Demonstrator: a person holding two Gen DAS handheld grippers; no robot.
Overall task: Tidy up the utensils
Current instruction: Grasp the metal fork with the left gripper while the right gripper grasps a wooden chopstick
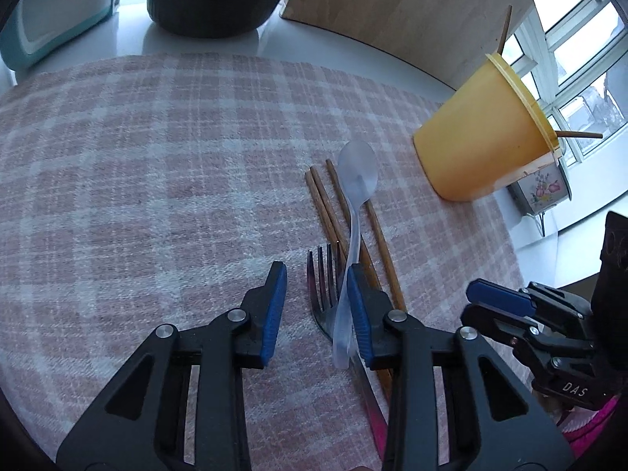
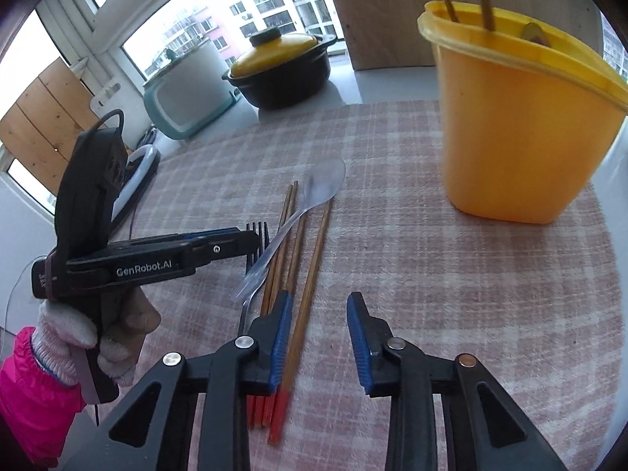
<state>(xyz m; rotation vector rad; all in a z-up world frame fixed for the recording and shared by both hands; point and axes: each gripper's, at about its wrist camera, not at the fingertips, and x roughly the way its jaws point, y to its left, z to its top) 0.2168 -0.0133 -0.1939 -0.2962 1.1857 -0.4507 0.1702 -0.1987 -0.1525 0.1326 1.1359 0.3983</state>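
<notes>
A clear plastic spoon [image 1: 357,180] lies across three wooden chopsticks [image 1: 325,212] and a dark metal fork [image 1: 324,290] on the pink plaid cloth [image 1: 157,157]. My left gripper [image 1: 316,274] is open, its fingers either side of the fork tines and the spoon handle. In the right wrist view the spoon [image 2: 314,196], chopsticks [image 2: 310,267] with red ends and fork [image 2: 255,251] lie left of centre. My right gripper [image 2: 320,302] is open above the cloth, its left finger over the chopsticks. A yellow utensil holder [image 2: 518,117] stands at the right, holding several sticks.
A black pot with a yellow lid [image 2: 282,66] and a white-teal appliance [image 2: 184,94] stand at the far edge. A wooden board [image 1: 392,11] leans behind the holder [image 1: 479,133]. A floral tin [image 1: 541,192] sits beyond it.
</notes>
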